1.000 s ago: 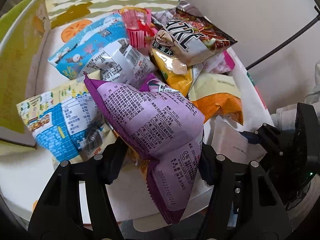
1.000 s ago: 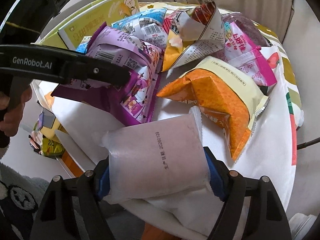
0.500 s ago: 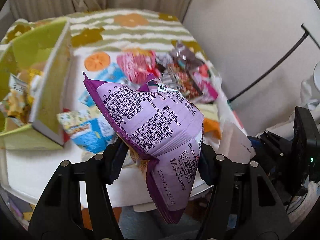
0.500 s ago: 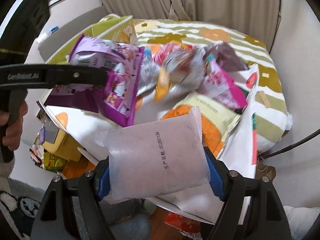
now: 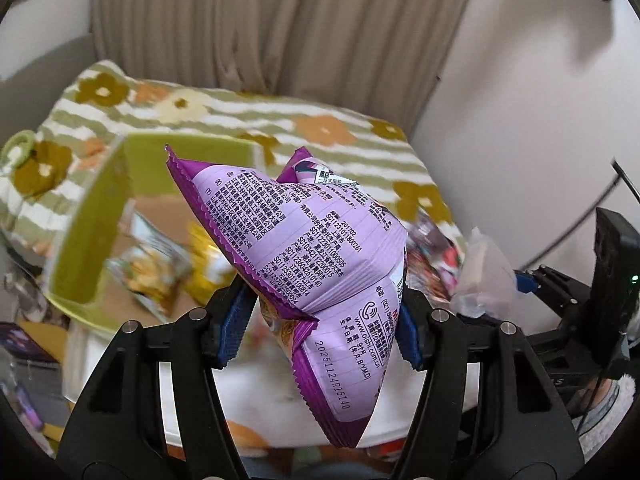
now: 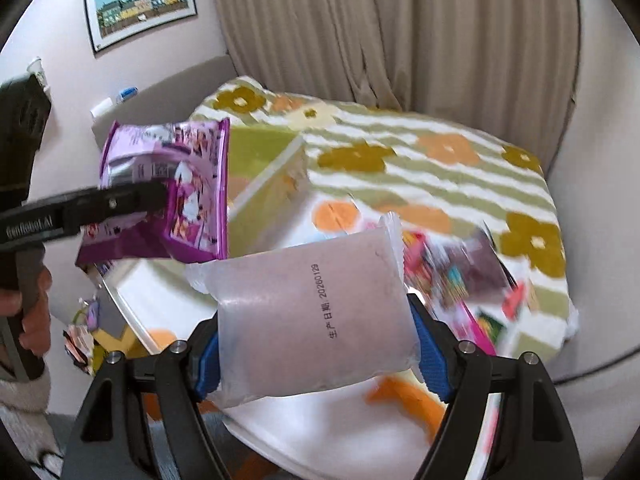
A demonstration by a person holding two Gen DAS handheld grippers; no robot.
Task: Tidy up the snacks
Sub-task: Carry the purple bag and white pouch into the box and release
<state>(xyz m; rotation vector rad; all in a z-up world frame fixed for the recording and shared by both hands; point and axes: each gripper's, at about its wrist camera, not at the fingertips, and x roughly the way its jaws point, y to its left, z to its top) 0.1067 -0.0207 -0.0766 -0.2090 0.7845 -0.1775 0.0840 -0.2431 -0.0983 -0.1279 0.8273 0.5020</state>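
Left gripper [image 5: 320, 320] clamped on a purple snack bag [image 5: 316, 248] held in the air above the table's near edge [image 5: 400, 424], right gripper [image 6: 316, 344] pinching a pale frosted pouch [image 6: 312, 312] beside it, open green box [image 5: 92, 216] behind, loose snacks [image 6: 460, 268] by the far edge.

Beige pleated curtains [image 6: 400, 28] hang behind a bed spread with a green-and-white striped blanket [image 6: 432, 176] patterned with orange and olive flowers. A framed cityscape picture [image 6: 140, 2] hangs on the pale wall [image 5: 532, 92].
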